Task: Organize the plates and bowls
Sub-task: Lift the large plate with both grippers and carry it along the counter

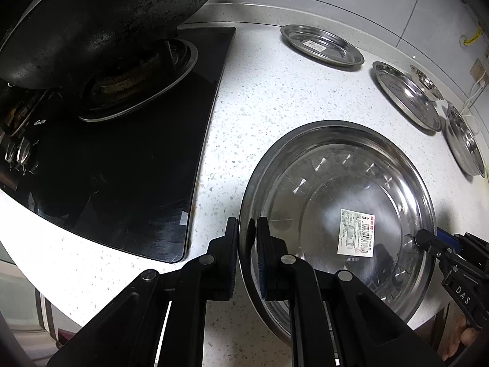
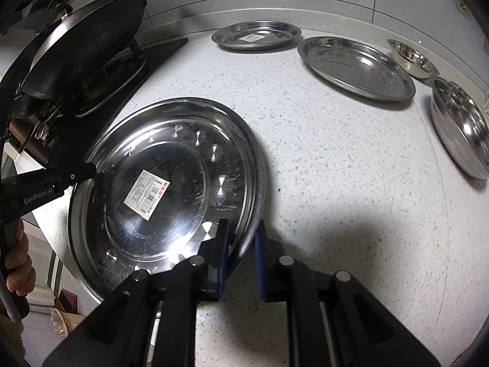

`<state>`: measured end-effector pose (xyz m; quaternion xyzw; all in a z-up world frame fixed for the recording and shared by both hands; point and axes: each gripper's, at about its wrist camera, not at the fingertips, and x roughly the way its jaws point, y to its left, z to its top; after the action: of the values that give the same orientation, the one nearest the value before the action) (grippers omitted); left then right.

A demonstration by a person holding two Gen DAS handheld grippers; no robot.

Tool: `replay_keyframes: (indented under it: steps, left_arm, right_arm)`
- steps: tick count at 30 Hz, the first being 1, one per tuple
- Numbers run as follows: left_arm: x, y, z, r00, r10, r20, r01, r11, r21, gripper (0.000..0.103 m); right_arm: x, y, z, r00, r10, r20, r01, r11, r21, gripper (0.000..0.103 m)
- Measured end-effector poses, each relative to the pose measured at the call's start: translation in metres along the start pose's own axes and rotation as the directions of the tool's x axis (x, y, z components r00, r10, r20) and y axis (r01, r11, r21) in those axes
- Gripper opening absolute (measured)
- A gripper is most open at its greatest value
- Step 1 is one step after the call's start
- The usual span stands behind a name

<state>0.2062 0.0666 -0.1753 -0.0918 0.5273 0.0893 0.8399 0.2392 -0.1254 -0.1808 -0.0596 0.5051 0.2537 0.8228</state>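
Clamping opposite edges of one big steel plate [image 1: 336, 214], the left gripper [image 1: 247, 238] and right gripper [image 2: 241, 241] each pinch its rim between blue-padded fingers. This plate sits on the speckled white counter [image 2: 336, 183] just beside the black stove [image 1: 122, 168], and holds only a paper barcode label [image 2: 146, 191] stuck to its floor. Farther back, a second labelled plate [image 2: 256, 35] lies near the wall, with a bare plate [image 2: 357, 67] beside it. A small bowl [image 2: 412, 58] and a larger bowl [image 2: 461, 125] sit at the right, both showing nothing inside. A dark wok [image 1: 101, 21] rests on the burner.
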Motion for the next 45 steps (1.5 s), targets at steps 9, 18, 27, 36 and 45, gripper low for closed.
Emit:
replay_keyframes:
  steps: [9,18,27,36,45]
  left_arm:
    - [0.003,-0.002,0.0,1.0,0.004,0.006,-0.004,1.0,0.02,0.009]
    - [0.002,-0.007,-0.002,0.999,0.047,0.012,-0.047,0.999,-0.014,0.009]
    - [-0.004,-0.011,-0.004,0.997,0.073,0.029,-0.072,0.997,-0.027,0.01]
    - [-0.043,-0.005,0.001,0.983,0.119,0.141,-0.112,0.992,-0.056,0.035]
    - [-0.052,-0.077,0.087,0.968,-0.166,0.19,0.169,0.986,-0.002,0.084]
  right_arm:
    - [-0.001,-0.002,-0.002,1.0,0.018,0.007,-0.018,1.0,-0.011,0.016]
    - [-0.002,-0.005,-0.004,0.999,0.048,0.013,-0.047,0.998,-0.036,0.017]
    - [-0.005,-0.015,-0.006,0.996,0.09,0.01,-0.091,0.996,0.005,0.018]
    - [-0.036,-0.031,-0.007,0.996,0.051,0.08,-0.048,0.998,-0.031,0.024]
    - [-0.062,-0.134,0.102,0.979,-0.088,0.184,0.091,0.996,-0.006,0.055]
